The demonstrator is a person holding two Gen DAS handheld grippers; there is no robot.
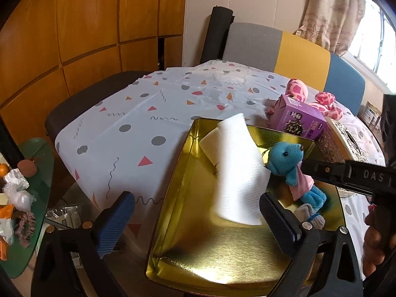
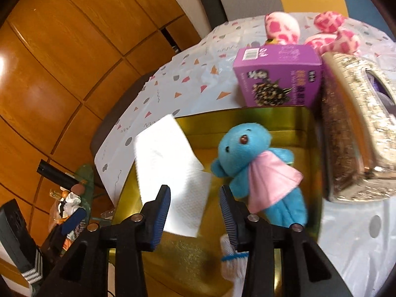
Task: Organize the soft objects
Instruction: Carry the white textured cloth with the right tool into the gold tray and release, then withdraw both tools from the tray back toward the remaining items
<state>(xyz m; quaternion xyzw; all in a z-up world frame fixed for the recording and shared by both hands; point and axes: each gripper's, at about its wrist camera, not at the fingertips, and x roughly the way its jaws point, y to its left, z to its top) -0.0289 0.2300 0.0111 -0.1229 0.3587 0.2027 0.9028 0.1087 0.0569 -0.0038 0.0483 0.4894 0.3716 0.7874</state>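
Observation:
A gold tin point(image 1: 193, 255) point(image 2: 188, 262) sits at the table's near edge. A white paper towel point(image 1: 237, 170) point(image 2: 173, 173), blurred, hangs over the tin, touching no finger. A blue plush bear in a pink cape point(image 1: 292, 170) point(image 2: 257, 168) lies at the tin's right side. A white knitted piece with blue trim point(image 1: 310, 216) point(image 2: 232, 262) lies in the tin. My left gripper point(image 1: 195, 222) is open above the tin's left wall. My right gripper point(image 2: 195, 212) is open and empty over the tin; its arm point(image 1: 351, 175) reaches in from the right.
A purple box point(image 1: 299, 118) point(image 2: 279, 79) and a glittery tissue box point(image 1: 346, 138) point(image 2: 358, 133) stand behind the tin. A pink spotted plush point(image 1: 311, 99) point(image 2: 309, 32) lies beyond them. A patterned cloth point(image 1: 148, 113) covers the table. A cluttered green side table point(image 1: 27, 190) is at left.

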